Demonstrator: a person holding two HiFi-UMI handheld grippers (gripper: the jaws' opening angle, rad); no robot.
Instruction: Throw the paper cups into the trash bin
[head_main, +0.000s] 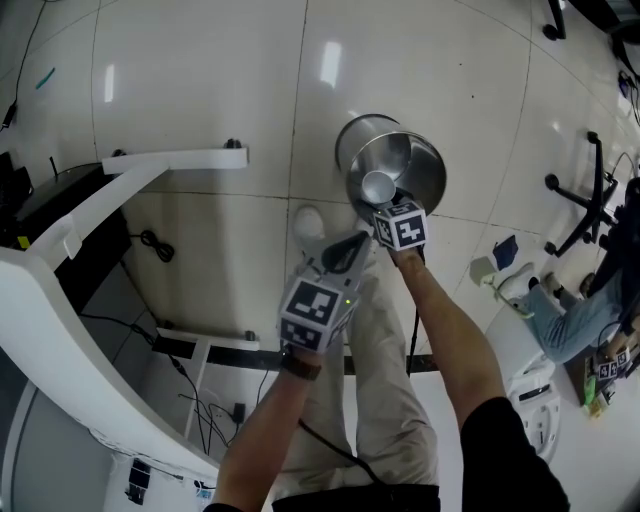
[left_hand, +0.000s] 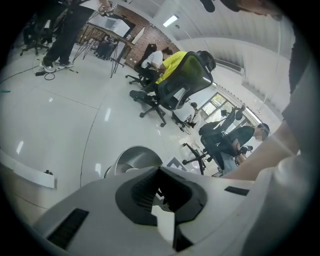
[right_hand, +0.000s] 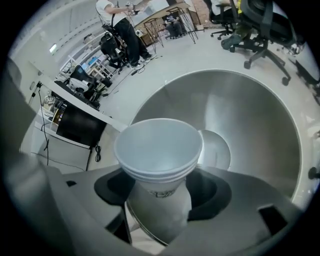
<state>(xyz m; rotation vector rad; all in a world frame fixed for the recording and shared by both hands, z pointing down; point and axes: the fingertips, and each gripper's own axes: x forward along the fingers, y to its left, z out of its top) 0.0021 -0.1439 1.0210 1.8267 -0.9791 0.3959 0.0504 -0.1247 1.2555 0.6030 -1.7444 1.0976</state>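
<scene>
The right tongs (head_main: 383, 203) are clamped round a nested stack of paper cups (right_hand: 159, 150), mouths upward, held over the open mouth of the steel trash bin (right_hand: 250, 125). The left tongs (left_hand: 161, 197) hang near the bin, pinched together with nothing between them.

Trash bin (right_hand: 250, 125): brushed metal, satin sheen, smooth inside. Paper cups (right_hand: 157, 150): white paper, matt, smooth. Floor (head_main: 200, 80): pale tile, glossy, mirrors the lamps. Left gripper (left_hand: 160, 172): matt pale plastic shell, dark ribbed pads (left_hand: 137, 192). Trousers (head_main: 385, 340): beige cloth
</scene>
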